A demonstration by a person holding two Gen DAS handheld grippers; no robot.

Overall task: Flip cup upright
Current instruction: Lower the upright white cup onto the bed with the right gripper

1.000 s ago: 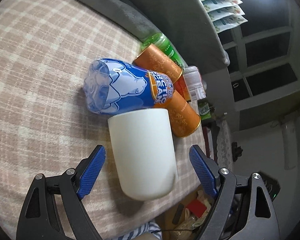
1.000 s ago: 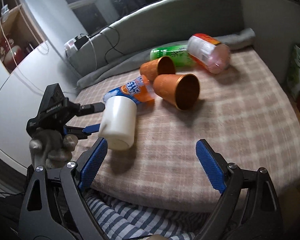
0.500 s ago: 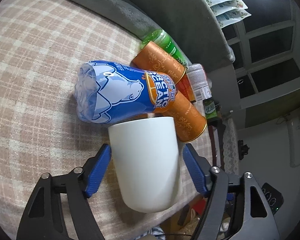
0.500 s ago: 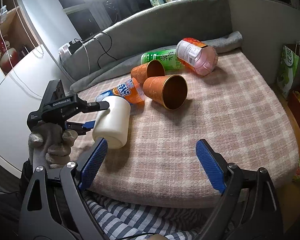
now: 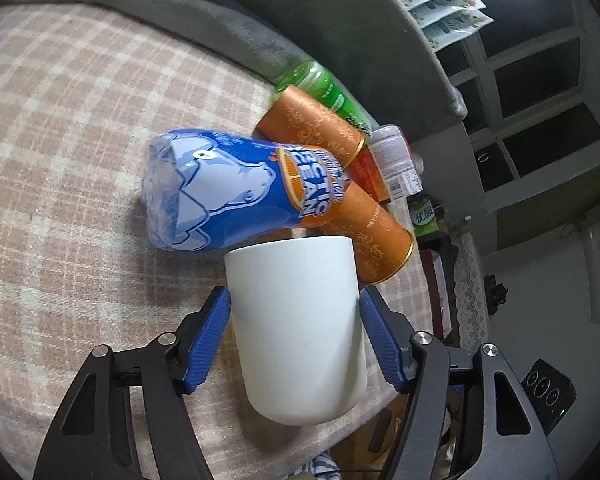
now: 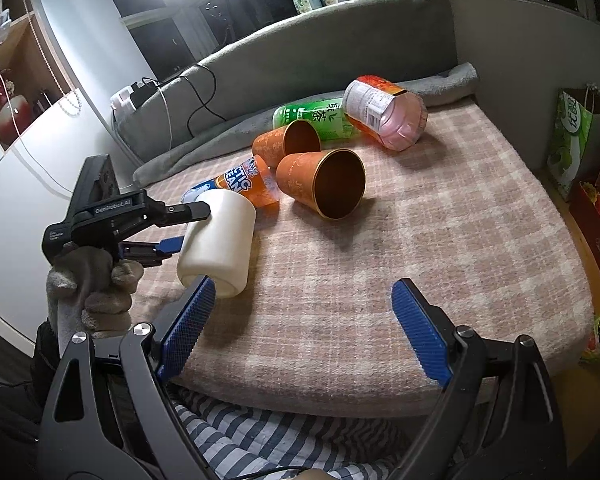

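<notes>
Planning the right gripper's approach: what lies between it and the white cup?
Only bare checked blanket, as the right wrist view shows. The white cup lies on its side, flanked by the left gripper, just beyond the right gripper's left finger.

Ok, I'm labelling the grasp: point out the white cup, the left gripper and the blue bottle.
white cup (image 5: pixel 300 320): left wrist view, middle of its side wall.
left gripper (image 5: pixel 296 340): left wrist view, midway between fingertips.
blue bottle (image 5: pixel 220 192): left wrist view, its printed label.

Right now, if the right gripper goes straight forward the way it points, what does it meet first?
Probably the nearer orange cup, lying on its side ahead of the open right gripper; only plaid blanket lies between, though depth is unclear.
</notes>
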